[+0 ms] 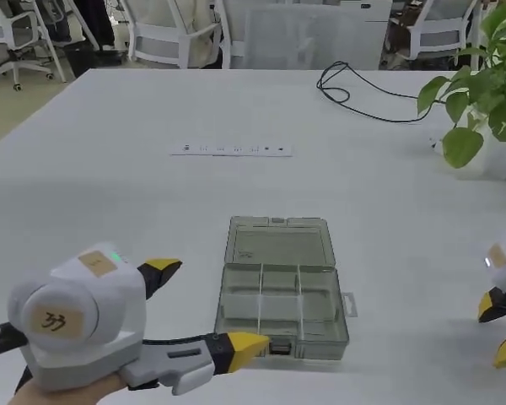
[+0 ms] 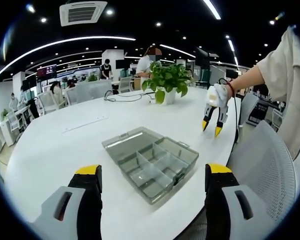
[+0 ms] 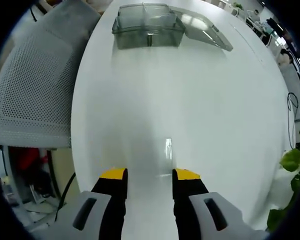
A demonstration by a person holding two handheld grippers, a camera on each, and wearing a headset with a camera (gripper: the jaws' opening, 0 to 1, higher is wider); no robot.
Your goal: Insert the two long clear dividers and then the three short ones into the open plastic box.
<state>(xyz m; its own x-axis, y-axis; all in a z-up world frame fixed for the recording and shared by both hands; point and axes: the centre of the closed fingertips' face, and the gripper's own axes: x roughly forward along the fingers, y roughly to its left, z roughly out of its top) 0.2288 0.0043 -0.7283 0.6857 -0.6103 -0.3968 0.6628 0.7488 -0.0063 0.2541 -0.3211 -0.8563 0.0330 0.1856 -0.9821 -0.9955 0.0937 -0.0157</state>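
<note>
While the left gripper (image 2: 152, 171) gapes wide and the right gripper (image 3: 150, 174) is narrowly parted, both empty, a smoky clear plastic box (image 1: 280, 305) lies between them on the white table (image 1: 152, 202), long axis crosswise, lid (image 1: 278, 245) folded away.

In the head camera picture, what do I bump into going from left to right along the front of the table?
left tool → open plastic box → right tool
</note>
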